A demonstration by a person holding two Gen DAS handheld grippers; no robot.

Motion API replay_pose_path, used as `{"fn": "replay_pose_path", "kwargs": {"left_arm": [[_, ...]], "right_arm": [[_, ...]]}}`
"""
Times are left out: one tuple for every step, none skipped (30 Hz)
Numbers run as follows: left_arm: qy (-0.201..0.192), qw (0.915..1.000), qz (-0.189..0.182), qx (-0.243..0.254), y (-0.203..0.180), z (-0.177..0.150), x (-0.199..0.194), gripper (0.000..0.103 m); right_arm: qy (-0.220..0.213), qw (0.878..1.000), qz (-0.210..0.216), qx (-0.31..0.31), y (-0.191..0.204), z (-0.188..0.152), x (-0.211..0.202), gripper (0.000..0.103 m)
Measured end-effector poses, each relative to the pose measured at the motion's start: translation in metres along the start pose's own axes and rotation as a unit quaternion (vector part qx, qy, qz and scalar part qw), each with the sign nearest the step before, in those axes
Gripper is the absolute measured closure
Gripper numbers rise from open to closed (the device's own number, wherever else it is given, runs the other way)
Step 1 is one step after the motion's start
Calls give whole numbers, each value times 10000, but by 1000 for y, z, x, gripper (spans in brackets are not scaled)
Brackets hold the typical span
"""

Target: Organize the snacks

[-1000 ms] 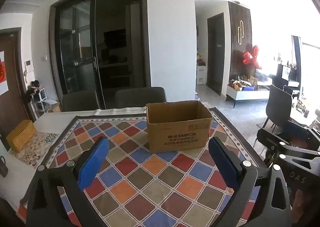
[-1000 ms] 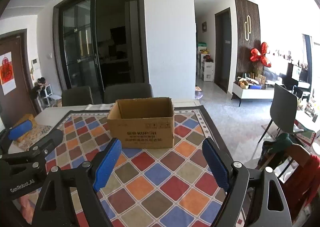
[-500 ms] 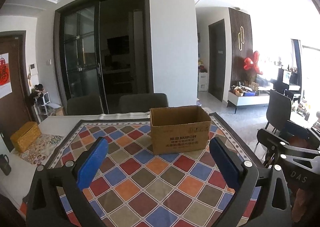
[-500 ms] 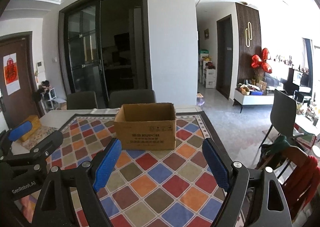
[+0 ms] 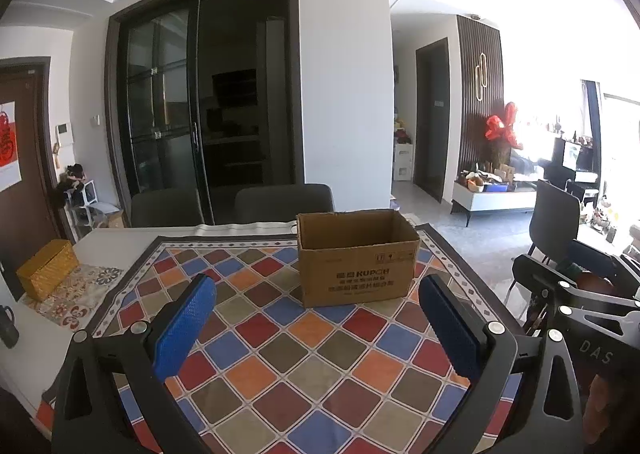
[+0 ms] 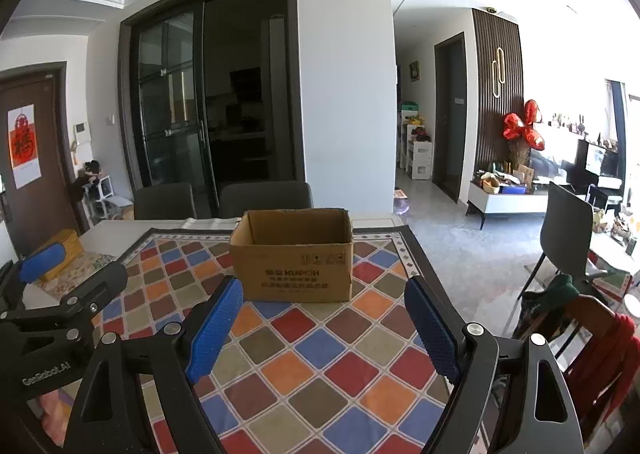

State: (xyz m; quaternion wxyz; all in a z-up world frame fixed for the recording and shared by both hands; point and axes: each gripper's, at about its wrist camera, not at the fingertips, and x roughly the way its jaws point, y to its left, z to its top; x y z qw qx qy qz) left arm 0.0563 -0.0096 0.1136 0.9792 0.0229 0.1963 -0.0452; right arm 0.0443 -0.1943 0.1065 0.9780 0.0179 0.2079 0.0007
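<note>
Open brown cardboard box upright on far part of checkered tabletop. Left hand-held gripper released, grasping nothing. Right hand-held gripper likewise spread wide, near box.

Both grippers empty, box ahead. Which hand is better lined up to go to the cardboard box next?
Right, marginally. The cardboard box sits centred between the open right gripper; from the left gripper, also open, it lies off toward the right finger. No snacks are visible.

Both tongs pulled back + tilted up vs 1 s ago: L tongs, R tongs. Box now sits higher, smaller in both views; more ceiling, more counter visible.
</note>
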Motion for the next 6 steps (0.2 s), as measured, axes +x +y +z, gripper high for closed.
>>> {"fn": "replay_pose_path", "kwargs": {"left_arm": [[8, 10000, 8, 4, 0, 0, 0, 0], [11, 10000, 4, -2, 0, 0, 0, 0], [11, 10000, 6, -5, 0, 0, 0, 0], [15, 10000, 12, -5, 0, 1, 1, 0], [25, 10000, 20, -8, 0, 0, 1, 0], [33, 10000, 20, -11, 0, 0, 1, 0]], "right_arm": [[6, 10000, -2, 1, 0, 0, 0, 19], [12, 10000, -6, 2, -1, 0, 0, 19], [19, 10000, -11, 11, -1, 0, 1, 19], [21, 10000, -13, 18, -2, 0, 1, 19], [25, 10000, -15, 20, -2, 0, 2, 19], [27, 10000, -20, 15, -2, 0, 2, 19]]}}
